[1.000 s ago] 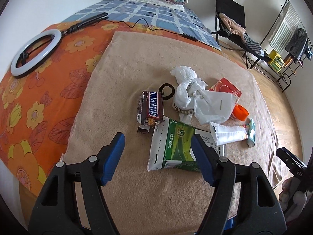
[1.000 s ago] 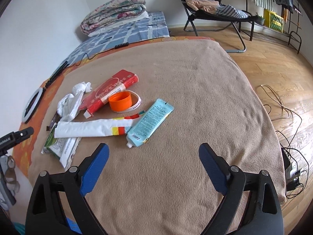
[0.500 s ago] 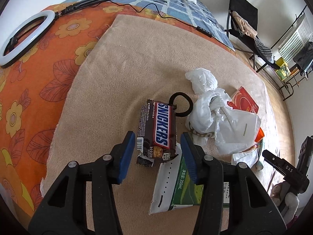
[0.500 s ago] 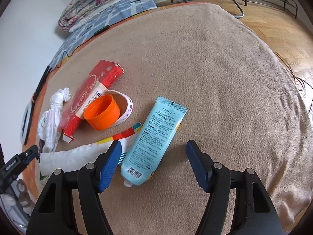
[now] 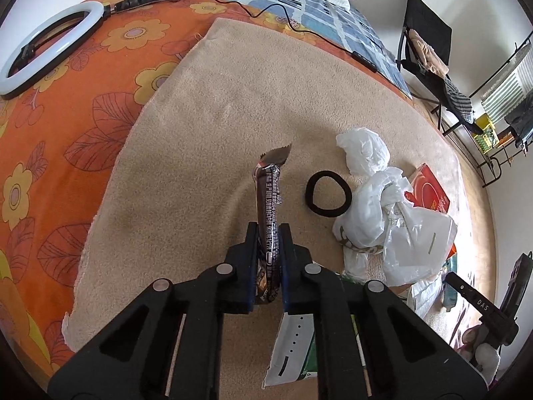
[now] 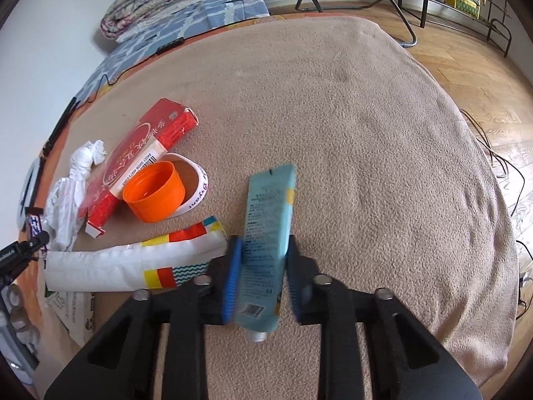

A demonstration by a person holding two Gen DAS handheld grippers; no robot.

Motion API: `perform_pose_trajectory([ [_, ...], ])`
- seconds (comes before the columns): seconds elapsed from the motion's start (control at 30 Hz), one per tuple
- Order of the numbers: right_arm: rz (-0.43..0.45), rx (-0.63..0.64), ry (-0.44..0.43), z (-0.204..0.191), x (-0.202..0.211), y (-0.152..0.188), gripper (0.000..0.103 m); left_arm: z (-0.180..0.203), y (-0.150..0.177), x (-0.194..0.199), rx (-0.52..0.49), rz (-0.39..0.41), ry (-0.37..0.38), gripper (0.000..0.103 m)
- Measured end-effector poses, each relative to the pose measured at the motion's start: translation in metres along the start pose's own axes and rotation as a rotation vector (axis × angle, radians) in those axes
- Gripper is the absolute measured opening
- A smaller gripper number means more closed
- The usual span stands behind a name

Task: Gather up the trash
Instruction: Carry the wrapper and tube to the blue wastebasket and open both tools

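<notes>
"DAS" on the black device (image 5: 479,306); "Bryant" on the white tape ring (image 6: 199,188); barcode digits on the red box (image 6: 146,156).

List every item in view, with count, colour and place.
candy bar wrapper: 1, brown, in left gripper
tube: 1, light blue, in right gripper
hair tie: 1, black, on blanket
plastic bag: 1, white, right of hair tie
box: 1, red, on blanket
cap: 1, orange, beside box
blanket: 1, beige, under everything
ring light: 1, white, on orange sheet
left gripper: 1, black, shut
right gripper: 1, black, shut
</notes>
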State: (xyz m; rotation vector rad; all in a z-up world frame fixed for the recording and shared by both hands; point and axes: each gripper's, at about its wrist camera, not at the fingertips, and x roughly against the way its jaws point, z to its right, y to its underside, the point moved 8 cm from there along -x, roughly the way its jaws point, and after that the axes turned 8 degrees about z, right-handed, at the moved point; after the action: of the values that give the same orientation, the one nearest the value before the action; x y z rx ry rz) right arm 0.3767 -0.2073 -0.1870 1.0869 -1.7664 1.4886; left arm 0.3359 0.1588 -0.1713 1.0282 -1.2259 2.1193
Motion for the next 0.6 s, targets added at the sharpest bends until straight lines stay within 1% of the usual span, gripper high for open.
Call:
perform_pose_trajectory([
  [0.07,0.002,-0.017,-0.022,0.002,0.001,0.000,0.006,0.000,0.000,0.002,-0.016,0.011,-0.011,0.008],
  [0.17,0.018,-0.015,-0.028,0.004,0.005,0.002,0.005,-0.001,-0.001,0.008,-0.030,0.030,-0.023,0.007],
  [0.33,0.063,-0.012,-0.048,0.004,0.026,0.001,0.005,-0.003,-0.005,0.027,-0.039,0.071,-0.023,0.007],
  [0.47,0.101,0.011,-0.087,-0.004,0.053,0.004,0.005,-0.001,-0.003,0.049,-0.033,0.088,0.015,0.007],
  [0.6,0.128,0.059,-0.129,-0.018,0.081,0.015,0.005,0.005,0.007,0.077,-0.058,0.105,0.047,0.007],
])
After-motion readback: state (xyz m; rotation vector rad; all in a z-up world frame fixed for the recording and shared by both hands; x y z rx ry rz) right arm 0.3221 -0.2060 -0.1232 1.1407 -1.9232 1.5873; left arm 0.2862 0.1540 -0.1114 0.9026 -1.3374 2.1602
